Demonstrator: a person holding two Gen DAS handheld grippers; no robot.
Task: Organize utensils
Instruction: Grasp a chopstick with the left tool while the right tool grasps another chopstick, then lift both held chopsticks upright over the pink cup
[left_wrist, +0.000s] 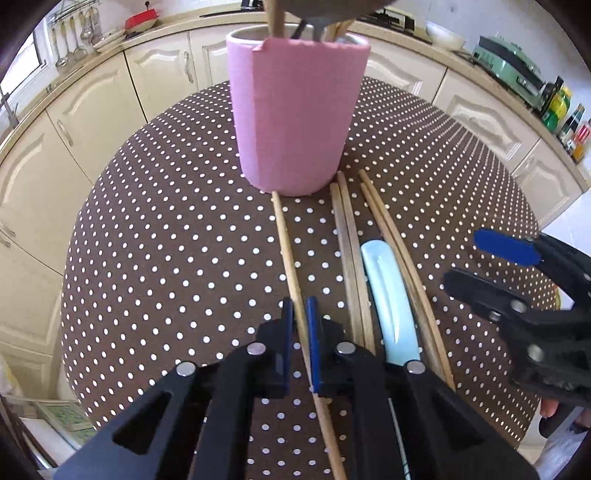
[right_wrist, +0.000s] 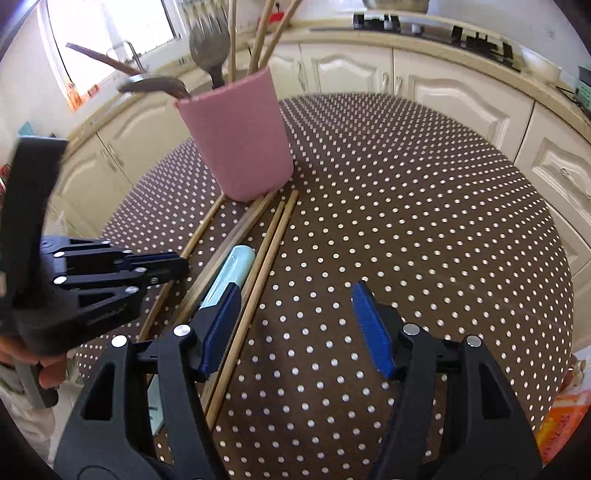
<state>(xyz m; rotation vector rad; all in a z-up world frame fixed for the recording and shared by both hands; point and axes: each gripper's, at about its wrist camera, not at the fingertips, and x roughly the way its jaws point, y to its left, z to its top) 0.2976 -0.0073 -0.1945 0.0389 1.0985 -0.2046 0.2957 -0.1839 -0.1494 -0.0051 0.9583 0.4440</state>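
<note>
- Left claw (left_wrist: 300, 325) is clamped on a single wooden chopstick (left_wrist: 286, 236) that lies apart from the rest, its far tip touching the base of the pink holder (left_wrist: 295, 122).
- Right claw (right_wrist: 295, 328) hangs released and empty above the dotted worktop (right_wrist: 424, 221), its left finger just over the pale blue handle (right_wrist: 236, 266) and its right finger over bare cloth.
- Still to be organized on the worktop: two pairs of chopsticks (left_wrist: 343, 236) flanking the blue-handled utensil, all lying lengthwise with their far ends close to the holder's foot.
- The pink holder already carries several chopsticks and at least two dark metal utensils, so its mouth is crowded.
- Risk: the grip sits toward the near half of the chopstick, leaving a long free end. The stick could pivot between the pads when lifted and swing into the holder.
- Risk: the tip is against the holder's base, so a forward push instead of a clean lift could shove or tip the holder.
- Risk: with the right claw so near the blue handle and its neighbouring chopsticks, closing could catch a chopstick along with the handle, or roll the loose sticks off line.
- Risk: the two claws work close together and may collide.
</note>
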